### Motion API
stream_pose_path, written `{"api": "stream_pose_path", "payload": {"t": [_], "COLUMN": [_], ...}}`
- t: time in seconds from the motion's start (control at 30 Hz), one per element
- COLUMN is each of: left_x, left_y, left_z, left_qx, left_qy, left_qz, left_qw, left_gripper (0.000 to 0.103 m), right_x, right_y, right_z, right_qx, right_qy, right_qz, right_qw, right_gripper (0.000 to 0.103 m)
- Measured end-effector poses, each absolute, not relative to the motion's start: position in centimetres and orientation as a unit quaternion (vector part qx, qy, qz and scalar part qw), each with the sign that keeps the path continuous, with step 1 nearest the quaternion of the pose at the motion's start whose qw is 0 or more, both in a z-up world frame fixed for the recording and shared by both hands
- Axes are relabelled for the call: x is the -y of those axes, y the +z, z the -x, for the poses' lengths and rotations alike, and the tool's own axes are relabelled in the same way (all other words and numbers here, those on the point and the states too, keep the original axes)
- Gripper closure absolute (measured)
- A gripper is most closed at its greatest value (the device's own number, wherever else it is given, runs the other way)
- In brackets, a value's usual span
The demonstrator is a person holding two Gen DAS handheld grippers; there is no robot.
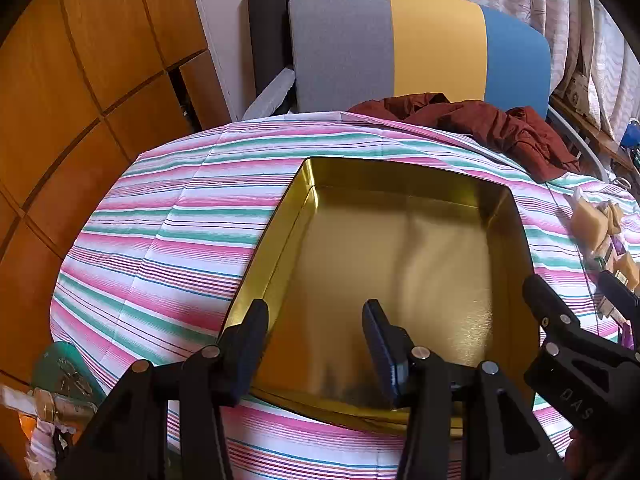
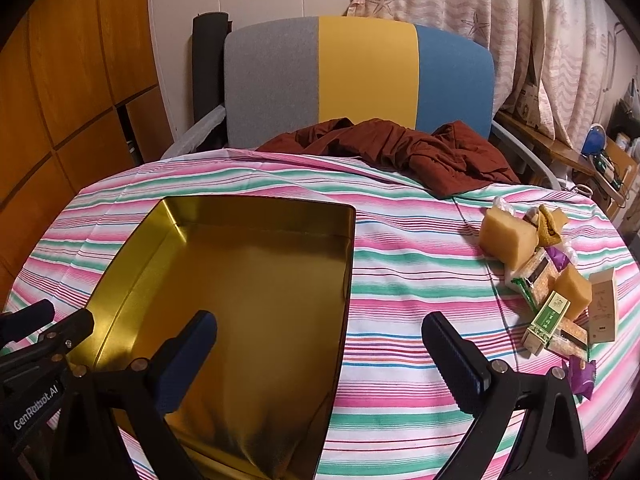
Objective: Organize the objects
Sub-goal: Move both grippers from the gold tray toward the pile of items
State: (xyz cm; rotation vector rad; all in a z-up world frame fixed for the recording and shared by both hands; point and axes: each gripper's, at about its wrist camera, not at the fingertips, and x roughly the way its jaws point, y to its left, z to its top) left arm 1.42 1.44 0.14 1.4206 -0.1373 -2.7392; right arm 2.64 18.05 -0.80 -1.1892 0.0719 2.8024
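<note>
A shallow gold tin lies open and empty on the striped tablecloth. My left gripper hovers over the tin's near left corner, its jaws partly apart with only the gold floor showing between them. It holds nothing. My right gripper stands wide open astride the right wall of the tin, one finger over the tin and one over the cloth. A pile of wrapped snacks and small boxes lies to the right, untouched. Each gripper shows at the edge of the other's view: right gripper, left gripper.
A crumpled maroon cloth lies at the table's far edge, in front of a chair with a grey, yellow and blue back. Wooden cabinets stand to the left, curtains at the back right. A purple packet lies near my right finger.
</note>
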Motion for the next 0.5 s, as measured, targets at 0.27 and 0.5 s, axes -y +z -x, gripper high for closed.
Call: {"api": "stream_pose_path", "payload": {"t": [0.27, 0.5], "left_x": [-2.5, -4.0], "left_y": [0.1, 0.0], "left_z": [-1.5, -1.7], "left_qx": [0.047, 0.037], "left_qy": [-0.885, -0.881], "left_qz": [-0.463, -0.472], "left_qw": [0.028, -0.003], "left_gripper": [0.054, 0.054], "right_x": [-19.3, -21.7], "right_y": [-0.5, 0.4], "right_z": [-3.0, -4.0], "right_qx": [-0.031, -0.030], "right_qy": [0.922, 0.933], "right_qz": [0.384, 0.358], "right_qw": [0.038, 0.029], "right_gripper": [0.000, 0.000]}}
